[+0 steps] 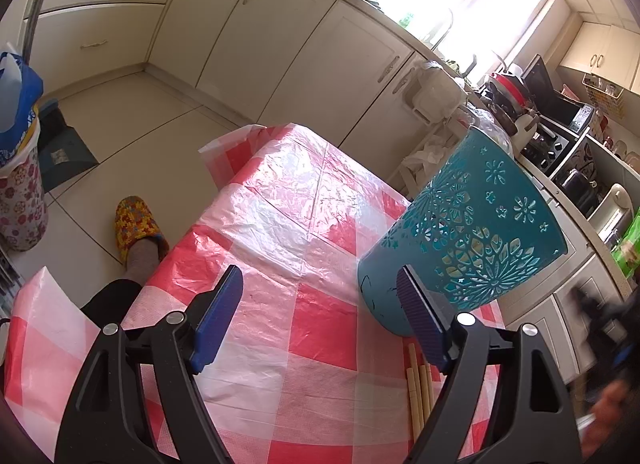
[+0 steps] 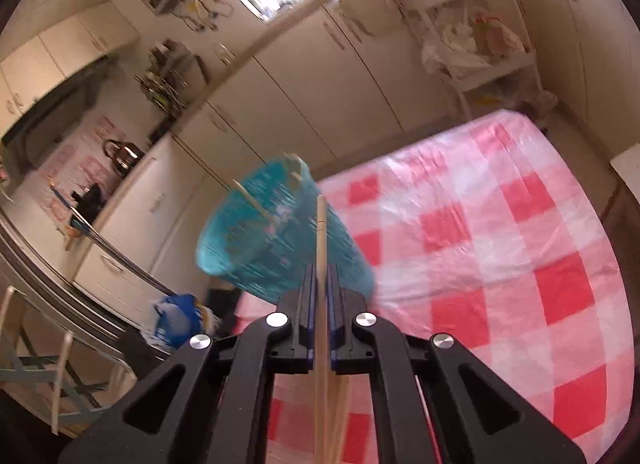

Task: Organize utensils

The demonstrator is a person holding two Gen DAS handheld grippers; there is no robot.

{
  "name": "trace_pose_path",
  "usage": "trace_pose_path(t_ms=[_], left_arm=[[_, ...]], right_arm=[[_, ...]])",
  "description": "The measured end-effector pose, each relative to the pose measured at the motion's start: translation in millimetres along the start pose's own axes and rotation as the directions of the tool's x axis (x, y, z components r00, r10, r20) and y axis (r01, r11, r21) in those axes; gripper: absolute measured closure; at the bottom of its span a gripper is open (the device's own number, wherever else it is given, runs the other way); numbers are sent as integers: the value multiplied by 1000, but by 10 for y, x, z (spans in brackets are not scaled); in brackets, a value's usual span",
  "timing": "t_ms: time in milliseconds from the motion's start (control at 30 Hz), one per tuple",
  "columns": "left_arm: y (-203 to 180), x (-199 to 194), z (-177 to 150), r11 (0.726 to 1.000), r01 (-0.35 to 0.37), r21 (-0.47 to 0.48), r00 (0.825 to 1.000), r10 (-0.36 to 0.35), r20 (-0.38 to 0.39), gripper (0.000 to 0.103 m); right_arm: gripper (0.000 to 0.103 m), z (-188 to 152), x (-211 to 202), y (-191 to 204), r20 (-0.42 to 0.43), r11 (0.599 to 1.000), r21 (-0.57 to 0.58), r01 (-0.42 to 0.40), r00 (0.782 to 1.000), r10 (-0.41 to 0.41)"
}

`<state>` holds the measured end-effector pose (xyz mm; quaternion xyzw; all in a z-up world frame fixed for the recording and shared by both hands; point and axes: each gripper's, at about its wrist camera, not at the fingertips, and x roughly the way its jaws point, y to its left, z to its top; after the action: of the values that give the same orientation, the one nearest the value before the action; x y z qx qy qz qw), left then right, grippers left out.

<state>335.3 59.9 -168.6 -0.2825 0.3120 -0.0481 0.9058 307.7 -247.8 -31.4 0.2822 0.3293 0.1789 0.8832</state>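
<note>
With one chopstick (image 2: 321,248) clamped between the pads of the right gripper (image 2: 320,284), the step in hand looks like carrying that stick to the teal holder (image 2: 276,236) and dropping it in. The jaws are pinched almost fully together on the thin wooden shaft, which runs straight out ahead of the fingers and back beneath them. The right wrist view is blurred, so the exact spot of the tip relative to the holder's mouth cannot be told; it appears level with the near wall of the cup, not yet over the opening.

The holder stands on the checked table (image 1: 280,224) close to its right edge, as the left wrist view shows it, and a few sticks seem to stand inside it already. The left gripper (image 1: 320,324) hangs just beside it with its jaws set wide, holding nothing; its right pad overlaps the base of the holder in the picture, though contact cannot be confirmed. More loose chopsticks (image 1: 418,392) lie on the table near that same edge, below the left gripper.

To do this well, the stick should likely be raised until its tip clears the rim, tilted more steeply downward, and released only once the tip is well inside. The perforated plastic cup looks light and may tip if the rim is knocked, so the left gripper could steady it.
</note>
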Motion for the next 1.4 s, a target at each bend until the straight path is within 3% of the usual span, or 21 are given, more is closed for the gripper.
trace_pose_path(t_ms=[100, 167, 267, 367, 433, 500, 700, 833, 933, 1067, 1200, 1400], left_arm=[[7, -1, 3, 1000, -4, -3, 1000, 4, 2, 28], [6, 3, 4, 1000, -5, -4, 1000, 5, 1, 28], [8, 4, 1, 1000, -4, -4, 1000, 4, 2, 27], [23, 2, 1, 1000, -2, -8, 1000, 2, 5, 27], [24, -3, -1, 1000, 1, -8, 1000, -1, 5, 27], [25, -5, -1, 1000, 4, -10, 1000, -4, 6, 27], [33, -18, -4, 1000, 3, -12, 1000, -2, 9, 27], [10, -7, -3, 1000, -10, -5, 1000, 10, 2, 27], [-19, -48, -1, 999, -40, 5, 999, 40, 21, 27], [-177, -283, -89, 991, -89, 102, 994, 81, 75, 27], [-335, -423, -236, 974, -109, 197, 993, 98, 65, 26], [-441, -604, -352, 961, -128, 247, 991, 115, 66, 25]], right_arm=[[97, 357, -160, 506, 161, 994, -86, -70, 983, 83], [97, 575, -125, 805, 281, 986, -159, -58, 954, 101], [97, 766, 152, 1058, 413, 976, -213, 48, 910, 46], [97, 816, 538, 1174, 447, 963, -221, 152, 894, -39], [95, 832, 819, 1168, 408, 948, -235, 216, 907, -105], [90, 801, 1053, 1089, 301, 950, -225, 215, 943, -142], [71, 419, 726, 884, 232, 963, -223, 152, 968, -99], [65, -10, 230, 733, 241, 958, -228, 174, 963, -117], [65, -448, 101, 508, 143, 942, -247, 227, 970, -196], [68, -952, 91, 112, 11, 937, -224, 267, 962, -272], [71, -1141, 258, -34, -77, 939, -219, 266, 954, -289], [73, -1294, 512, -40, -143, 933, -247, 261, 943, -301]])
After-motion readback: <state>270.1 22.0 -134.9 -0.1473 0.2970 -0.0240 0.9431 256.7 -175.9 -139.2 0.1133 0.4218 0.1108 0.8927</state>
